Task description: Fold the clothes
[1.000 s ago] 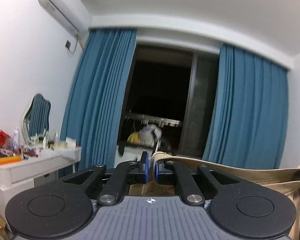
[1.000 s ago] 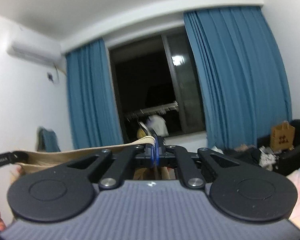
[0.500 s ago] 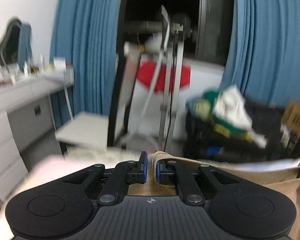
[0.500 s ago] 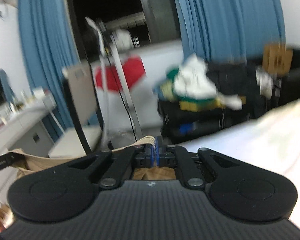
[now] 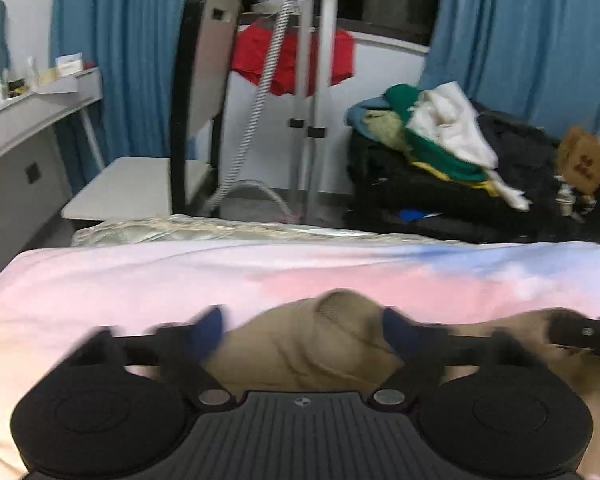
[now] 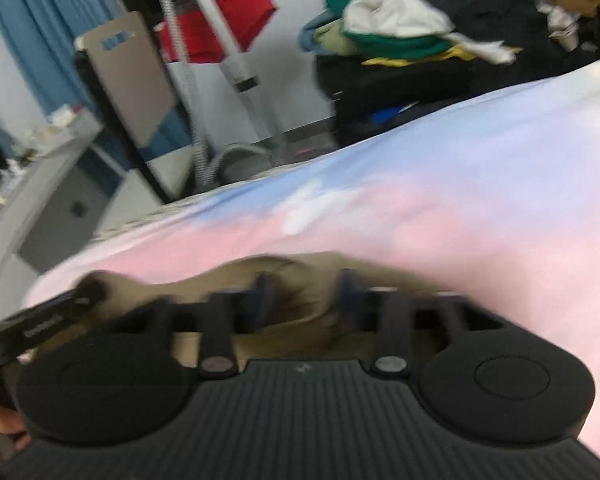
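The left tongs (image 5: 300, 330) are springing apart, their blue pads clear of the tan garment (image 5: 300, 344) that bunches up between them. The right tongs (image 6: 302, 290) are opening too, with the same tan cloth (image 6: 296, 276) lying loose between the blurred fingers and nothing pinched. In the left wrist view the right tongs' dark tip shows at 3 o'clock (image 5: 584, 332), resting over the garment's far stretch. The garment lies on the bed's pink and blue cover (image 5: 340, 276), near its close edge. Beyond the bed, at 12 o'clock, a metal stand (image 5: 316, 92) rises with a red cloth (image 5: 292, 60) behind it. At 2 o'clock sits a heap of clothes (image 5: 432, 132) on something dark. At 10 o'clock a grey chair (image 5: 148, 184) stands beside a white tabletop (image 5: 40, 100), with blue curtains (image 5: 120, 60) behind.
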`<state>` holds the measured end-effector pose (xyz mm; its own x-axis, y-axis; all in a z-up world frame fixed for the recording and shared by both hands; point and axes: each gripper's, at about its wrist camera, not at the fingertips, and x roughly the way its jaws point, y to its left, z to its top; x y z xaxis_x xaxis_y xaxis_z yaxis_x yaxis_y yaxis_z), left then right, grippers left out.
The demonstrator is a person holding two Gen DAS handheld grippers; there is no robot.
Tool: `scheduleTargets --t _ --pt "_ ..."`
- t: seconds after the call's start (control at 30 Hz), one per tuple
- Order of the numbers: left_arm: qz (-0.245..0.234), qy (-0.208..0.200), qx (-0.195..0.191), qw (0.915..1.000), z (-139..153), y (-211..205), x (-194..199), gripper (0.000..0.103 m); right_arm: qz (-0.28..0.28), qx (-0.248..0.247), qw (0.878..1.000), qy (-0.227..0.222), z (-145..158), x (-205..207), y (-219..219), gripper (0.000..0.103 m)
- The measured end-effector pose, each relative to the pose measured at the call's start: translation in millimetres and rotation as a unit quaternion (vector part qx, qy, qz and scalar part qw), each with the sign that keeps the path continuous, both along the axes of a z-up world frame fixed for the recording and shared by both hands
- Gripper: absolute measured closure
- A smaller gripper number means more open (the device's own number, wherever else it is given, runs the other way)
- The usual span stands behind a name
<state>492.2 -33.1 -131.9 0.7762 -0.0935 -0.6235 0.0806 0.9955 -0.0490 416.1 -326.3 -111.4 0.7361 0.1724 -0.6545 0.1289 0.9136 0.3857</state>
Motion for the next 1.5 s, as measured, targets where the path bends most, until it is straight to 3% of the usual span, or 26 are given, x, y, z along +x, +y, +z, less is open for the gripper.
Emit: scheduleTargets --t 0.03,0.2,0.37,0.5,0.67,0.83,0.9,1.0,1.07,1.17,1.3,1.4,1.47,1.5 --pt "-0.010 -0.005 -0.001 0.9999 8 0 -6 0.010 0.006 0.009 1.000 -0.001 3 -2 3 0.029" --pt "-0.038 -0.023 -0.026 0.9987 59 10 -52 0.007 0.004 0.009 1.000 -0.019 26 -26 12 0.030" --pt "-0.021 -0.050 -0.102 0.9933 98 55 -129 0.005 -0.012 0.010 0.998 -0.054 53 -82 15 0.030" --pt "0.025 -0.042 -0.170 0.9843 106 108 -198 0.005 -0.011 0.006 0.997 -0.076 71 -152 21 0.030" --pt "0.105 -0.030 -0.263 0.9586 88 181 -277 0.006 -0.017 0.020 0.995 -0.095 81 -244 31 0.030" --pt "0.177 0.014 -0.346 0.9213 60 235 -308 0.014 -0.045 0.061 0.990 -0.120 74 -328 39 0.029" --pt "0.197 0.022 -0.354 0.9140 51 247 -306 0.015 -0.062 0.082 0.988 -0.117 63 -348 39 0.030" --pt "0.228 0.038 -0.360 0.9039 31 263 -298 0.024 -0.069 0.108 0.987 -0.101 43 -363 37 0.047" --pt "0.238 0.049 -0.386 0.8899 10 267 -289 0.031 -0.070 0.117 0.987 -0.079 29 -363 35 0.068" --pt "0.247 0.057 -0.428 0.8674 -18 272 -276 0.031 -0.063 0.133 0.987 -0.065 16 -355 34 0.071" --pt "0.222 0.045 -0.407 0.8851 -20 258 -253 0.033 -0.049 0.141 0.987 -0.065 6 -340 40 0.071" --pt "0.189 0.048 -0.399 0.8961 -23 247 -237 0.058 -0.042 0.139 0.988 -0.054 -2 -328 43 0.071" --pt "0.180 0.061 -0.385 0.9033 -28 240 -225 0.095 -0.041 0.138 0.988 -0.046 -6 -322 47 0.071" --pt "0.183 0.059 -0.370 0.9086 -26 239 -221 0.096 -0.041 0.137 0.989 -0.043 -8 -320 48 0.071"
